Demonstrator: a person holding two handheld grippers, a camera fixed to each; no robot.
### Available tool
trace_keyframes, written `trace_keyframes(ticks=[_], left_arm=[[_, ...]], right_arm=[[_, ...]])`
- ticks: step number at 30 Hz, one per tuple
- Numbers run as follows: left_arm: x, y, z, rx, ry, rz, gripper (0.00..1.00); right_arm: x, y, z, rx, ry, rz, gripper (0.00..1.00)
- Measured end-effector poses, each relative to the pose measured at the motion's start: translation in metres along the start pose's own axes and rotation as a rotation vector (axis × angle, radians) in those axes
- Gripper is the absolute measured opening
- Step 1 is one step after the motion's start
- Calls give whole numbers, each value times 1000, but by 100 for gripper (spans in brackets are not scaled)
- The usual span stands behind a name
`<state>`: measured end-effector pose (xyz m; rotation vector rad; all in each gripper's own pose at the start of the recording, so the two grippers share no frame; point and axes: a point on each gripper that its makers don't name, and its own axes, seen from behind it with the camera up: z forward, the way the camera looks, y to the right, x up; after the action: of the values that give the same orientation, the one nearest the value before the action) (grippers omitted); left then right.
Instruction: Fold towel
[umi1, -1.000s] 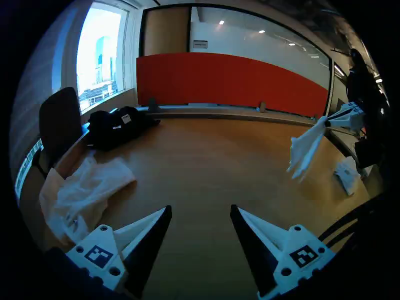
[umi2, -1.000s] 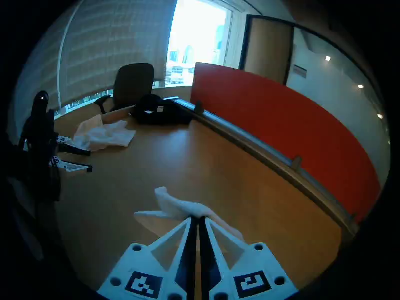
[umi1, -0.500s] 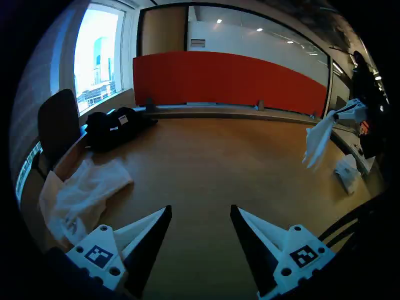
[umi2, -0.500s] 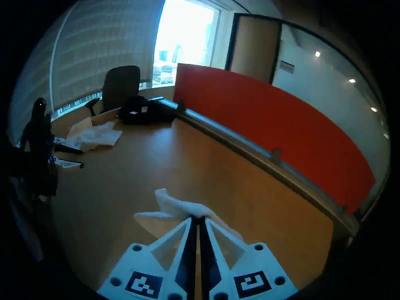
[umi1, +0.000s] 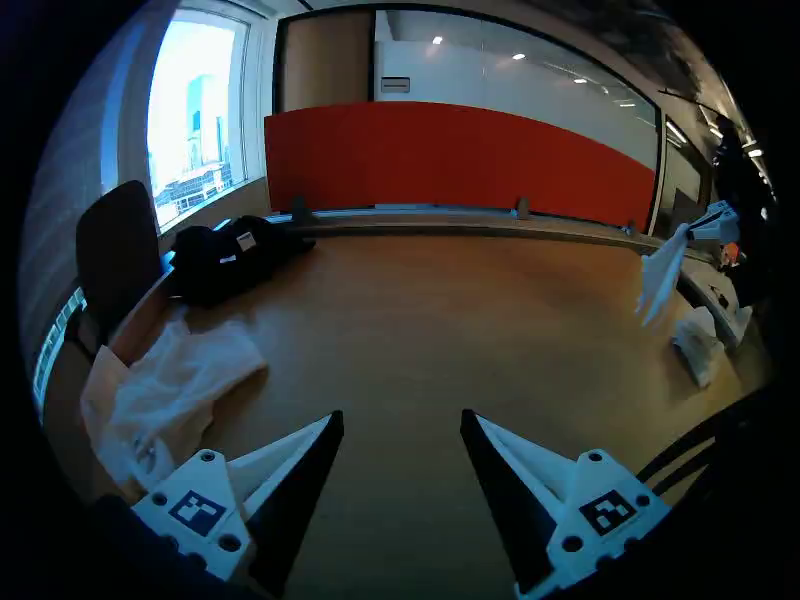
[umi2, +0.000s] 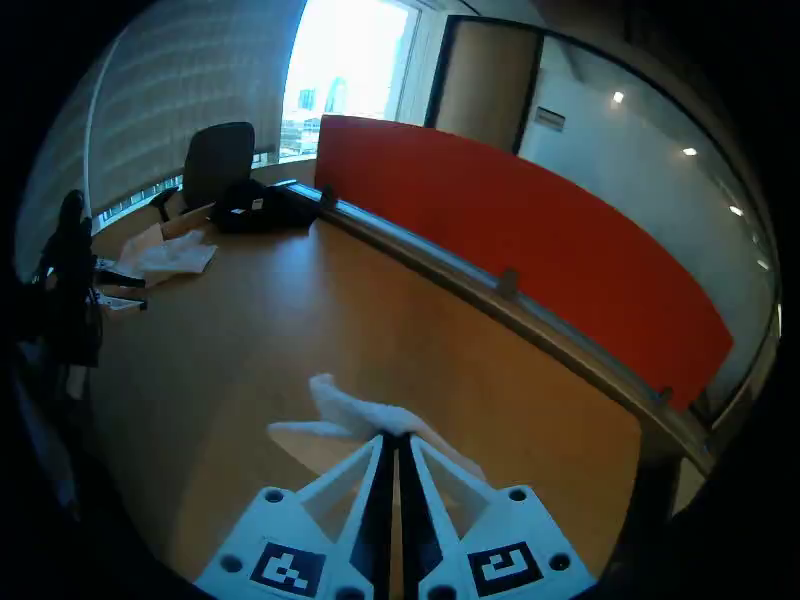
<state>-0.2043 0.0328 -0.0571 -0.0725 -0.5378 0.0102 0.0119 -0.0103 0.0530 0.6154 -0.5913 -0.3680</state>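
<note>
My right gripper (umi2: 396, 440) is shut on a small white towel (umi2: 350, 415) that bunches out past its fingertips, held above the wooden table (umi2: 300, 330). In the left gripper view that same towel (umi1: 660, 280) hangs limp from the right gripper (umi1: 700, 228) at the far right, over the table's edge. My left gripper (umi1: 400, 420) stands open low over the table (umi1: 420, 320), with nothing between its fingers. A second folded white cloth (umi1: 697, 345) lies on the table at the right. The left gripper (umi2: 120, 290) sits far off at the left of the right gripper view.
A heap of white towels (umi1: 170, 385) lies at the table's left end, beside a black bag (umi1: 225, 255) and a dark office chair (umi1: 115, 245). A red divider (umi1: 460, 160) runs along the table's far side. A person in dark clothes (umi2: 65, 290) stands at the left.
The right gripper has carried the hanging towel farther right and away from my left gripper. The left gripper has stayed open in place.
</note>
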Motion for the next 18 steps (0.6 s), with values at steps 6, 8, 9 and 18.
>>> trace_keyframes(ticks=[6, 8, 9, 18], left_arm=[[1, 1, 1, 4, -3, 8, 86], [1, 2, 1, 3, -4, 11, 86], [2, 3, 1, 3, -4, 13, 86], [4, 6, 1, 5, -7, 21, 87]], right_arm=[[-12, 29, -17, -34, -11, 17, 5], [-16, 38, -21, -43, -15, 23, 5], [-19, 43, -24, -48, -17, 26, 5], [-43, 81, -43, -94, -50, 32, 5]])
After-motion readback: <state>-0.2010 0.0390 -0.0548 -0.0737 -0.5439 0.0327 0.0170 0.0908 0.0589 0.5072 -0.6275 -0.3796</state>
